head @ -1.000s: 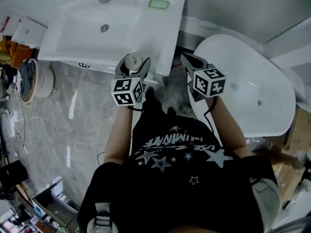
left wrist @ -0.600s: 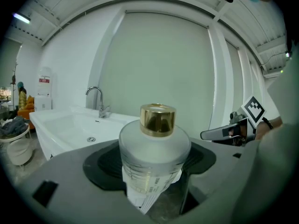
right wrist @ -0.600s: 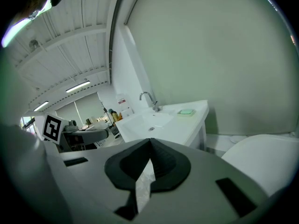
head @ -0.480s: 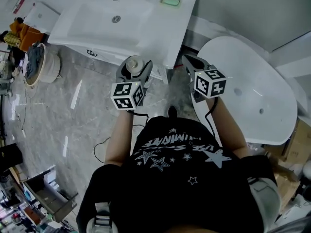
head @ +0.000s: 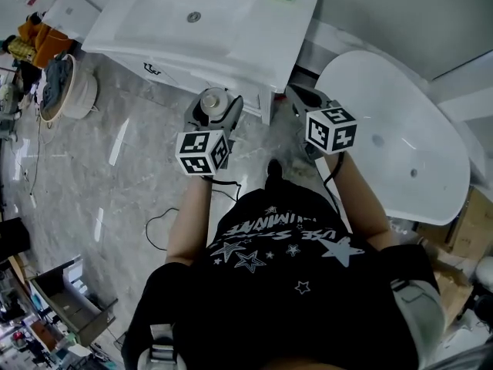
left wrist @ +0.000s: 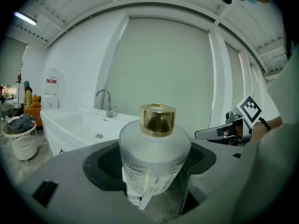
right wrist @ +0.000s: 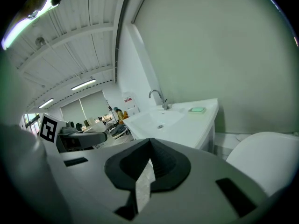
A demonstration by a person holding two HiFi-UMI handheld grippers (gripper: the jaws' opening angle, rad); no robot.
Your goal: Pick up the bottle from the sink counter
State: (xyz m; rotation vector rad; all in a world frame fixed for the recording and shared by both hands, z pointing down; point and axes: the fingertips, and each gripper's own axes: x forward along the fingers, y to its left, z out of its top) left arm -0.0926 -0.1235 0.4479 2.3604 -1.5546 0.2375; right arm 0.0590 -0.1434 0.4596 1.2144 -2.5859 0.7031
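Sink counter [head: 262, 48] is receding ahead of your left hand-held gripper [head: 213, 108], which is clamping the bottle [left wrist: 154, 148]; the pickup looks done. Your right hand-held gripper [right wrist: 147, 171] is idling closed and empty.

Head view: the sink [head: 258, 62] is cut at its back edge by the top border. Of the bottle [head: 211, 99] I get only the cap end; the body is hidden between the left gripper [head: 212, 111] jaws. Left gripper view: bottle base is sunk behind the jaws. Print on the label [left wrist: 152, 178] is too blurred to read.
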